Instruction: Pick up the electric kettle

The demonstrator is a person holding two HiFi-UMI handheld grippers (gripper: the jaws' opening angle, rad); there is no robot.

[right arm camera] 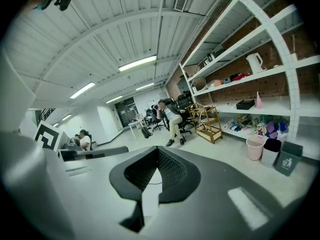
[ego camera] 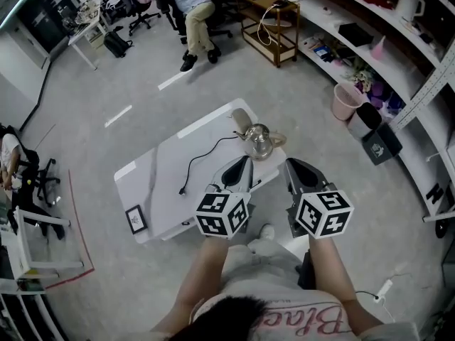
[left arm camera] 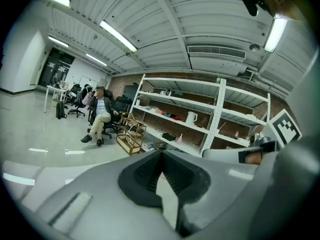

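The electric kettle (ego camera: 257,141), clear-bodied with a metal lid, stands near the far right corner of the white table (ego camera: 160,183). Its black cord (ego camera: 202,158) trails left across the tabletop. My left gripper (ego camera: 244,162) hovers over the table's near edge, just short of the kettle, jaws together and holding nothing. To the right of the table, my right gripper (ego camera: 291,164) is also shut and empty, level with the kettle. Both gripper views tilt up at the room: left gripper (left arm camera: 160,153), right gripper (right arm camera: 158,149). Neither shows the kettle.
A small framed card (ego camera: 135,219) lies at the table's near left corner. A pink bin (ego camera: 346,101) and dark bins stand by the long shelving (ego camera: 370,20) on the right. A wooden cart (ego camera: 270,21) and a seated person (ego camera: 190,2) are farther off.
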